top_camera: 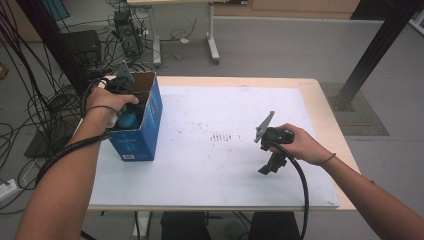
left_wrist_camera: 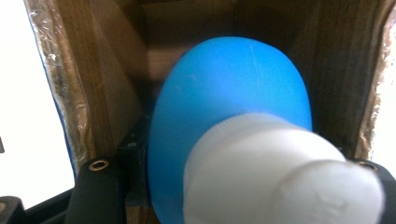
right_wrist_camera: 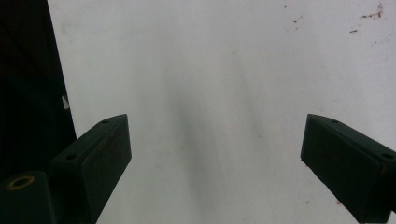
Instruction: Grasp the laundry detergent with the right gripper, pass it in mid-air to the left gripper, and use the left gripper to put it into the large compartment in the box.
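Note:
An open blue cardboard box [top_camera: 141, 131] stands at the left end of the table. My left gripper [top_camera: 125, 111] reaches down into it from above and is shut on a round blue bottle [top_camera: 129, 119] with a white cap. In the left gripper view the blue bottle [left_wrist_camera: 229, 102] and its white cap [left_wrist_camera: 275, 172] sit between the two black jaws, with the box's brown inner walls [left_wrist_camera: 107, 88] around them. My right gripper [top_camera: 270, 165] hovers low over the white sheet right of centre; its jaws [right_wrist_camera: 215, 154] stand wide open with nothing between them.
A white sheet [top_camera: 225, 160] covers most of the wooden table [top_camera: 320, 95]. Cables [top_camera: 40, 100] lie on the floor left of the table. A black post [top_camera: 375, 50] stands at the back right, and another table's legs [top_camera: 212, 45] behind.

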Demonstrator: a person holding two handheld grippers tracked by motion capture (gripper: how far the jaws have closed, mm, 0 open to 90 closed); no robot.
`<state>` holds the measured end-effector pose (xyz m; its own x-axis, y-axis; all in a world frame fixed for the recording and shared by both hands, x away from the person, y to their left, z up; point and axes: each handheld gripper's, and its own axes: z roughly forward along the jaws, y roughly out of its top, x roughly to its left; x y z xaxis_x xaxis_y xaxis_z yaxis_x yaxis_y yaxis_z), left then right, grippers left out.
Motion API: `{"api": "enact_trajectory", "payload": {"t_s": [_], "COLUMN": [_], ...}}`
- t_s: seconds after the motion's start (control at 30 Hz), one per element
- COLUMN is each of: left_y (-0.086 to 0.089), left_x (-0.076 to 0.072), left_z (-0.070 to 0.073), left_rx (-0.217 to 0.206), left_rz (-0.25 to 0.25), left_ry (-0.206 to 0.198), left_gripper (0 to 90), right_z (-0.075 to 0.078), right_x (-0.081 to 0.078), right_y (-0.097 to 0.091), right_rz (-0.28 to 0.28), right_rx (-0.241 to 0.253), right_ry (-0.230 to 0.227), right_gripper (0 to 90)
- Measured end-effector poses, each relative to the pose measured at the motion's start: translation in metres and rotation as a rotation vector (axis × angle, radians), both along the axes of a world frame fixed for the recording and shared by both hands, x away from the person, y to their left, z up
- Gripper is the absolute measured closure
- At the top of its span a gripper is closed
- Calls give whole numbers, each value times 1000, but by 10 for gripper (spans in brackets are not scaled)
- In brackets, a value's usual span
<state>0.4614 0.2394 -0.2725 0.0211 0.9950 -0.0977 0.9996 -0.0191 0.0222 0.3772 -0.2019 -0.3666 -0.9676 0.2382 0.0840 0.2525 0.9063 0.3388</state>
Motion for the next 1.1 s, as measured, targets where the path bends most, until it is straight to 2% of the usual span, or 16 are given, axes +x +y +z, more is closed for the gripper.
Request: {"api": "enact_trajectory", "payload": {"t_s": [0.4, 0.57, 0.73, 1.1], "left_y": [0, 0, 1, -2], "left_x": [0, 1, 1, -3], "left_z": [0, 0, 0, 16], "left_rx": [1, -3, -1, 3], "left_rz": [-12, -17, -18, -26], "left_ry": [5, 12, 16, 11], "left_gripper": [362, 315, 321, 326], "right_z": [0, -2, -2, -2], "right_x": [1, 1, 2, 3], "right_y": [1, 2, 2, 3], "right_rz": [1, 3, 3, 1], "right_rx": [2, 0, 4, 5], "right_ry": [0, 0, 3, 2], "right_gripper": [80, 80, 80, 80]}}
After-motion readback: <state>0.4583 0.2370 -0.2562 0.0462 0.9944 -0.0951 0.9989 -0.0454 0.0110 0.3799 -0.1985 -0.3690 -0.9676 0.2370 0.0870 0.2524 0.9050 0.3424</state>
